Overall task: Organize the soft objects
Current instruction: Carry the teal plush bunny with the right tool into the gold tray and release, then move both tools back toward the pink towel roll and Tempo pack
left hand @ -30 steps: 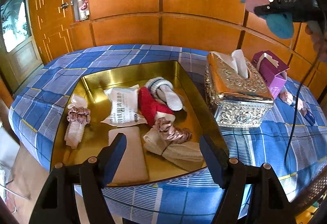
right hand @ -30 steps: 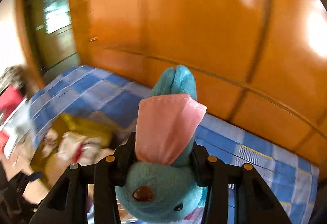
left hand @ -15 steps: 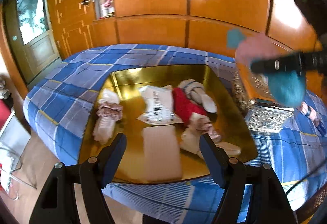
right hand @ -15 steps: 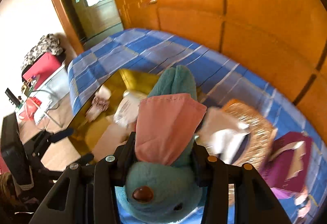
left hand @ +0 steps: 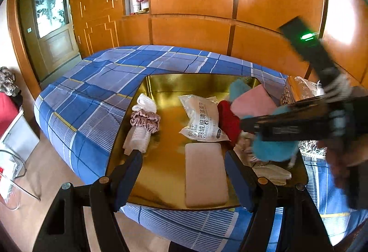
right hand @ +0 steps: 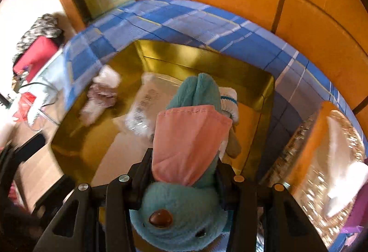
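Right gripper (right hand: 184,174) clenched on teal plush toy (right hand: 186,213), carried over gold tray (left hand: 165,84) near its right edge. Left gripper (left hand: 184,180) released, empty, at tray's near edge. Placement step; next, lowering and letting go, probably onto crowded items. Earlier: toy high above bed.

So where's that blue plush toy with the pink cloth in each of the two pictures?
Left wrist view: blue plush toy at right, blurred, over the gold tray's right side.
Right wrist view: bottom centre, clamped in the right gripper.
Shared landmark: the white printed packet in the tray.
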`<act>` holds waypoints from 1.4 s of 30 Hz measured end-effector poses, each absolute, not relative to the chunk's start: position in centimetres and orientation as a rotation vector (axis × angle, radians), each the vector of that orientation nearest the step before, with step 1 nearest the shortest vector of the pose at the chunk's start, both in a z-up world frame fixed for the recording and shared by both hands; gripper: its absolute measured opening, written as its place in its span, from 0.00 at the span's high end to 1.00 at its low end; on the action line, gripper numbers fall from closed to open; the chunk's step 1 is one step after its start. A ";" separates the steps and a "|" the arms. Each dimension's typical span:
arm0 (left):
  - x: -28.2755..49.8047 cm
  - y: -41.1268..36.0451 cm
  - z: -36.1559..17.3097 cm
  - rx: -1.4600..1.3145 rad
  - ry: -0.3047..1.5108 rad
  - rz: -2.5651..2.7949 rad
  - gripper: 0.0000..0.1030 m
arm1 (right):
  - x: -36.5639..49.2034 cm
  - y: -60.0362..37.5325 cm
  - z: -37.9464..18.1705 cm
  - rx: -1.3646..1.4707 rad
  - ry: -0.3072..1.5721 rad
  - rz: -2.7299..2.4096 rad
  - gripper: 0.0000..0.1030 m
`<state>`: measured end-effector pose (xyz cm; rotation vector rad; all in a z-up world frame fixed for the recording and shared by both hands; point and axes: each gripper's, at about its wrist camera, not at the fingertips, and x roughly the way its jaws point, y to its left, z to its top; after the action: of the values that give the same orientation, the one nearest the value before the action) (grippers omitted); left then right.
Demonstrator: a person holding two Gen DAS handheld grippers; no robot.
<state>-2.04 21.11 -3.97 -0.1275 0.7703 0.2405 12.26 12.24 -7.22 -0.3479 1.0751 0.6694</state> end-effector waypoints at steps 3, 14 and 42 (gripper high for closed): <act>-2.0 21.3 -4.2 -0.131 0.775 0.245 0.28 | 13.3 12.9 -8.7 -0.346 1.081 0.610 0.54; -2.0 21.4 -4.3 -0.140 0.773 0.246 0.25 | 12.3 11.4 -6.1 -0.234 1.010 0.622 0.35; -2.7 15.6 -1.6 -0.040 0.722 0.079 0.25 | 7.0 -12.1 1.9 0.029 0.741 0.380 0.34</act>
<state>-2.73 15.60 -1.55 -0.0401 0.7218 0.0790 7.02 -12.10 1.87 0.0292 0.7410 0.3805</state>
